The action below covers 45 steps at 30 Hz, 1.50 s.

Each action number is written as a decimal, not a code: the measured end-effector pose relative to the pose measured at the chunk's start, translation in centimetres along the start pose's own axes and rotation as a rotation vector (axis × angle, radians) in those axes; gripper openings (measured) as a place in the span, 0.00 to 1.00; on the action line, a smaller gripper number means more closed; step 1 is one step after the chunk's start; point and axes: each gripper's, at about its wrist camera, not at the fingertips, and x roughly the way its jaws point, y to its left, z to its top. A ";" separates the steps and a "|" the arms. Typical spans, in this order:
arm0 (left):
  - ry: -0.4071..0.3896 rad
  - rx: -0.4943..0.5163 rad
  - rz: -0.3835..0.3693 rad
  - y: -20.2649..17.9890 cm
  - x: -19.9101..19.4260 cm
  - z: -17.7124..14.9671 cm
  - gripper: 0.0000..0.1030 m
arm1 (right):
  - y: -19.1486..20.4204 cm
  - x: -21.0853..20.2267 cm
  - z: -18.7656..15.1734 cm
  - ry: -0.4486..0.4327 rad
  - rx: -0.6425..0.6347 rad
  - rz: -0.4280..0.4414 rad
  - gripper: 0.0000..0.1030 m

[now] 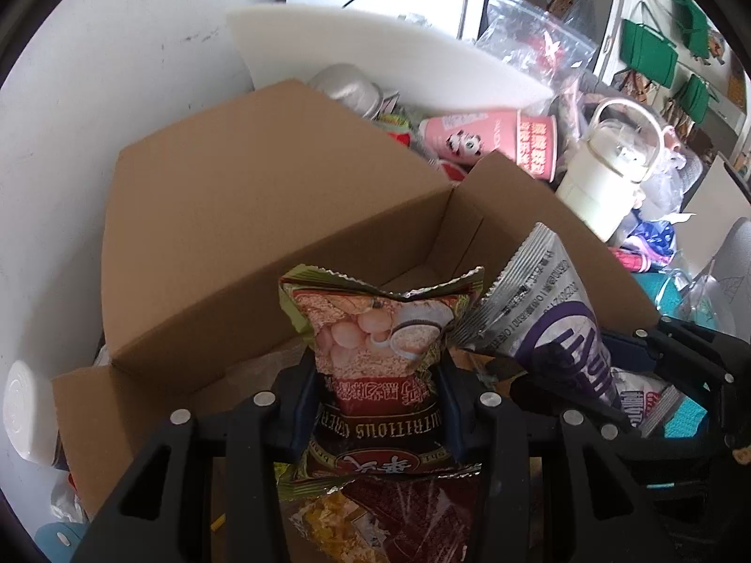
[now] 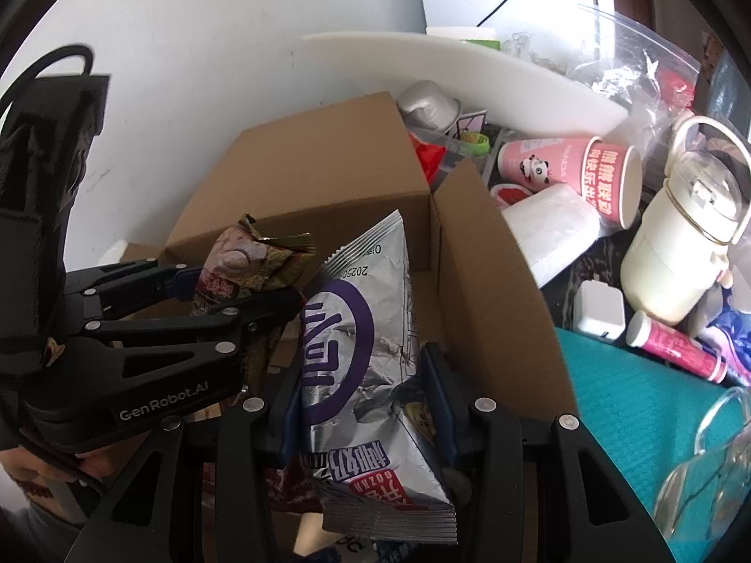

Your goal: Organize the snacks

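Note:
My left gripper (image 1: 375,403) is shut on a red and green cereal snack bag (image 1: 375,333), held upright over the near edge of an open cardboard box (image 1: 263,216). My right gripper (image 2: 361,403) is shut on a silver bag with a purple ring print (image 2: 356,342), beside the other bag and above the same box (image 2: 488,281). In the left wrist view the silver bag (image 1: 549,314) and the right gripper's fingers (image 1: 554,389) appear at right. The right wrist view has the left gripper (image 2: 234,295) at left with the cereal bag (image 2: 249,258) pinched in it. The part of the box floor in view is bare.
Behind the box lie a pink panda paper cup (image 2: 568,173), a white foam slab (image 2: 469,75), a cream kettle-shaped bottle (image 2: 680,253), a white charger (image 2: 601,312) and a pink tube (image 2: 676,347). A teal mat (image 2: 633,422) lies at right. More snack packets (image 1: 375,511) lie under the left gripper.

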 end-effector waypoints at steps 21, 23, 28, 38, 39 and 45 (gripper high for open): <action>0.084 -0.026 0.013 0.5 2.0 -0.1 0.42 | 0.7 0.9 -0.1 0.042 -0.046 -0.050 0.53; 0.082 -0.022 0.021 0.5 1.9 -0.1 0.43 | 0.8 0.5 -0.1 0.034 -0.048 -0.052 0.55; 0.079 -0.033 0.028 0.7 1.5 0.0 0.44 | 0.1 0.0 0.0 0.021 -0.030 -0.047 0.59; 0.055 -0.047 0.076 0.6 1.1 0.3 0.55 | -0.2 -0.8 -0.1 -0.004 -0.036 -0.094 0.59; 0.049 -0.048 0.078 0.5 0.9 0.3 0.55 | -0.3 -1.0 -0.2 -0.006 -0.033 -0.090 0.59; 0.018 -0.038 0.054 -0.3 -0.7 0.4 0.55 | -0.9 -2.2 -0.4 -0.024 -0.017 -0.081 0.59</action>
